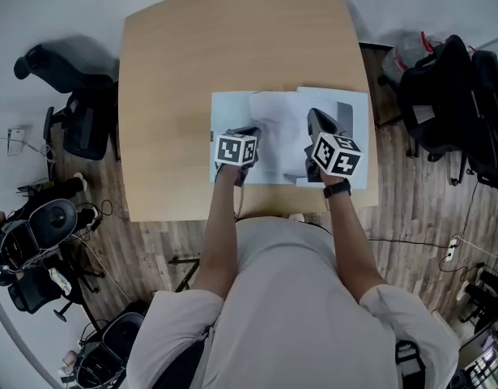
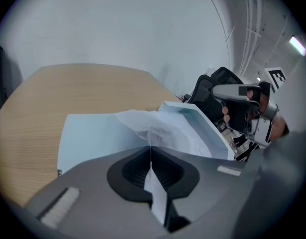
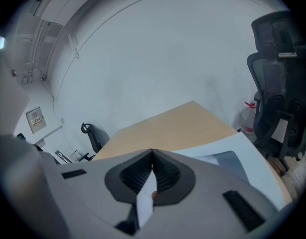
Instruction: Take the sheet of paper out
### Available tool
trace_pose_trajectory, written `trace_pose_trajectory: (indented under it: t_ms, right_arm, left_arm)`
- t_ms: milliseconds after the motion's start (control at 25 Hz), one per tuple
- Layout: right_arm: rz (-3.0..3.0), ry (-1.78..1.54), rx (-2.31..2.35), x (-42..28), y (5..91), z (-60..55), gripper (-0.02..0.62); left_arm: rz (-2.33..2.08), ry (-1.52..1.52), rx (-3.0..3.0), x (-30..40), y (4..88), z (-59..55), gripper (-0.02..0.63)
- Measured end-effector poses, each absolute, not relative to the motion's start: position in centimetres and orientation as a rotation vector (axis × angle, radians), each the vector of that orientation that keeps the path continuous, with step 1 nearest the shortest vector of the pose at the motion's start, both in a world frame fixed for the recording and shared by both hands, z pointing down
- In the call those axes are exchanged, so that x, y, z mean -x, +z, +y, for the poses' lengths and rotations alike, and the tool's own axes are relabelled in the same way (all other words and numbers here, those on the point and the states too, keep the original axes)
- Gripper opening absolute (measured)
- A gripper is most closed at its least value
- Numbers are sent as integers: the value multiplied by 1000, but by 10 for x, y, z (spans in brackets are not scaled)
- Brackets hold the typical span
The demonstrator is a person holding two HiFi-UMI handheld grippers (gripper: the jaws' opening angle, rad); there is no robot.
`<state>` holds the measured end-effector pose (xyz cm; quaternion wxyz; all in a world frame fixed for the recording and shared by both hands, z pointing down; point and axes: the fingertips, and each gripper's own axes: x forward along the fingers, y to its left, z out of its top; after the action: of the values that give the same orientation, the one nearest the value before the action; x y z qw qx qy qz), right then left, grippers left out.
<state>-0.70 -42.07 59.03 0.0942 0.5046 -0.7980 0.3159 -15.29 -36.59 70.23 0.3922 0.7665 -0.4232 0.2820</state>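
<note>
A pale blue folder [image 1: 229,113] lies open on the wooden table [image 1: 176,71]. A crumpled white sheet of paper [image 1: 274,120] rises out of its middle. My left gripper [image 1: 247,138] is shut on the near edge of that sheet; in the left gripper view the sheet [image 2: 160,128] runs up from the closed jaws [image 2: 151,151] above the folder [image 2: 93,138]. My right gripper [image 1: 312,125] is shut on a thin white edge [image 3: 148,190], seemingly the folder's raised cover [image 2: 205,126]. The right gripper [image 2: 241,94] shows beyond that cover.
Black office chairs stand to the left [image 1: 78,112] and right [image 1: 447,104] of the table. The table's far half [image 1: 232,31] holds nothing. A white wall [image 2: 118,29] lies behind the table. Cables and gear [image 1: 38,241] crowd the floor at the lower left.
</note>
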Motion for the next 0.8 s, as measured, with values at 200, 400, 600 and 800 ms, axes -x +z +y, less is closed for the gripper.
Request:
trace_pose_trajectory:
  t_ms: [200, 400, 600, 800]
  right_arm:
    - [-2402, 905, -1493, 6, 574, -404, 12]
    - [-2472, 855, -1511, -3, 544, -389, 12]
    - [-2573, 816, -1554, -13, 502, -370, 12]
    - [-2670, 666, -1575, -17, 449, -350, 12]
  left_arm:
    - [-1146, 666, -1991, 161, 670, -365, 17]
    - [-1203, 585, -2056, 155, 628, -361, 17]
    - [-1279, 477, -2127, 147, 583, -352, 14]
    - [-1381, 391, -2195, 144, 536, -343, 14]
